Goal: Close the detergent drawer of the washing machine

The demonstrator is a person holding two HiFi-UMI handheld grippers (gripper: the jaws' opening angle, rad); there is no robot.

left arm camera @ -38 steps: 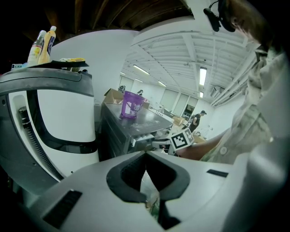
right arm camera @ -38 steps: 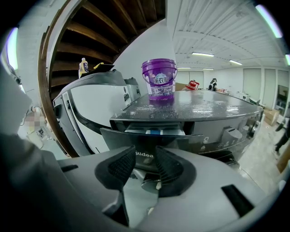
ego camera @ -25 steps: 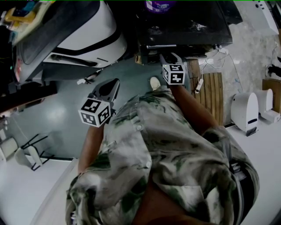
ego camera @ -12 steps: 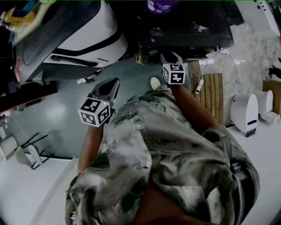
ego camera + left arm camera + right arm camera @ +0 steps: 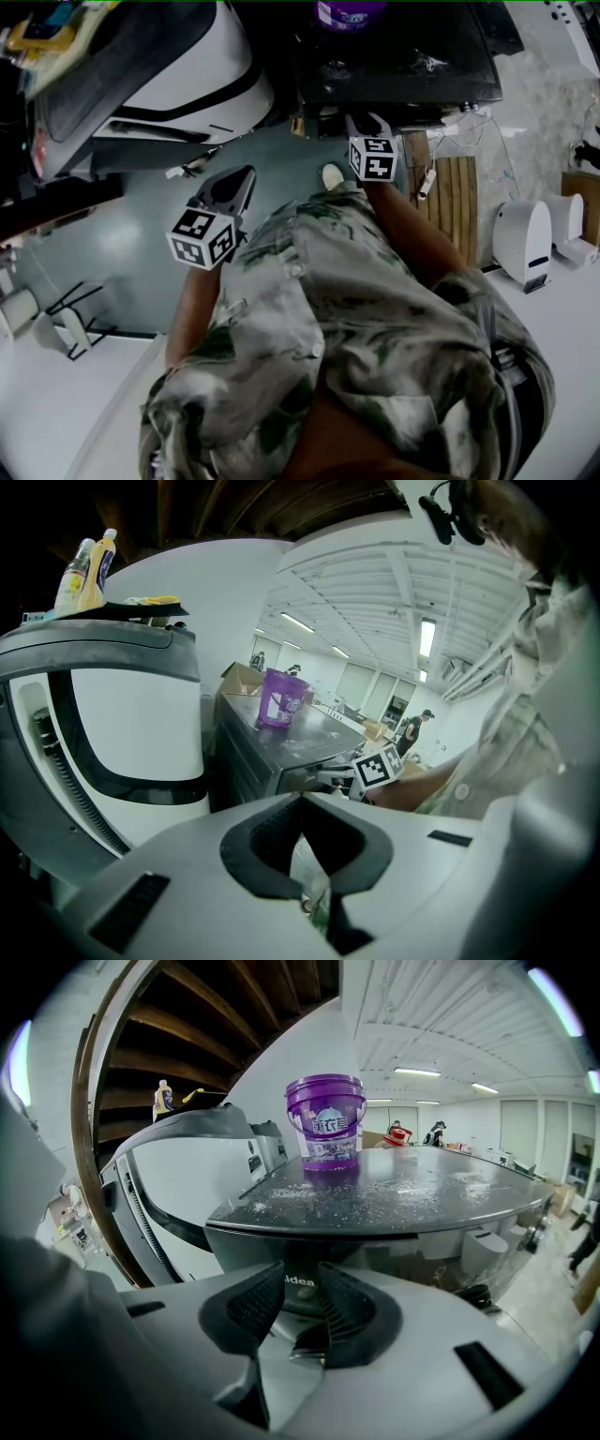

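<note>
Right gripper view pretty much covers it: the right gripper (image 5: 300, 1269) has its ribbed black pads closing, but there's a gap between them and nothing's pinched. The detergent drawer (image 5: 302, 1286), a dark front with a pale logo, sits dead ahead, just under the washing machine (image 5: 403, 1199) and its speckled flat top, where a glossy purple bucket (image 5: 324, 1121) stands. I'd guess a straight push along the jaws. The left gripper (image 5: 234, 187) hangs lower and farther off, pads together, empty.
</note>
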